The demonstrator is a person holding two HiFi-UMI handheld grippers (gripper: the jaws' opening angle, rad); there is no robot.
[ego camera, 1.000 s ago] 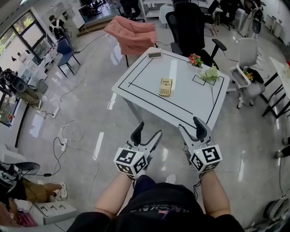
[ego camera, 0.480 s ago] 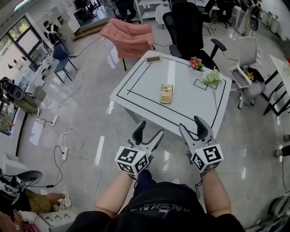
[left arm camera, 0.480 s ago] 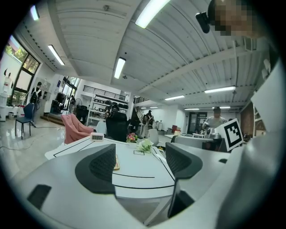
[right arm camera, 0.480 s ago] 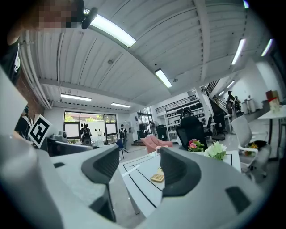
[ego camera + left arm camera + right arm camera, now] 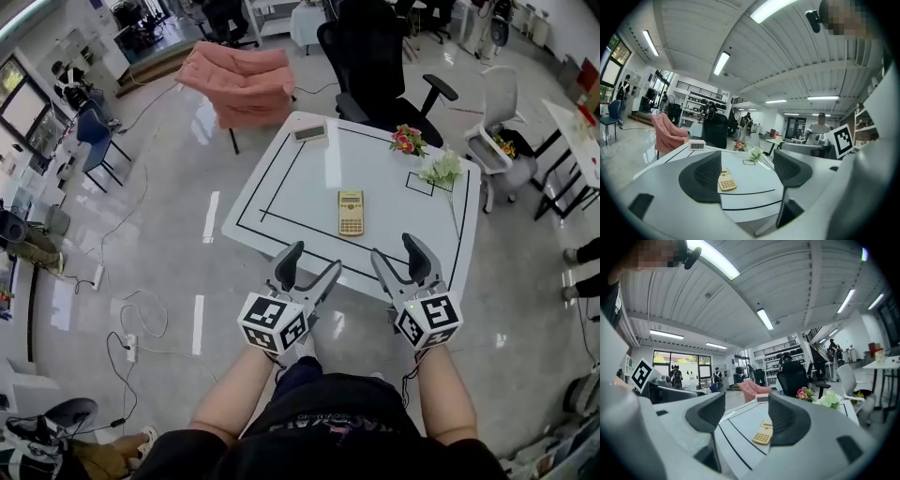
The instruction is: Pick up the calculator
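A white table (image 5: 394,192) marked with a black-lined rectangle stands in front of the person, and the calculator (image 5: 351,212), a pale yellow one, lies flat on it inside that rectangle, near the middle of the near half and with its long side pointing away from the person. Both tools hover off the near edge of the table, well apart from the calculator. The left gripper (image 5: 310,261) has its jaws spread with nothing between them but the view across the tabletop; in its own view the calculator sits on the table beyond the gap, close to the left jaw's inner edge. The right gripper (image 5: 397,250) also has its jaws spread wide and holds nothing. At the table's far left corner rests a small white device (image 5: 309,132), probably a digital clock, though it is too small to be sure. A bunch of pink flowers (image 5: 405,141) and a bunch of white flowers (image 5: 441,169) lie towards the far right. A pink chair (image 5: 239,82) and a black office chair (image 5: 370,56) stand behind the table.
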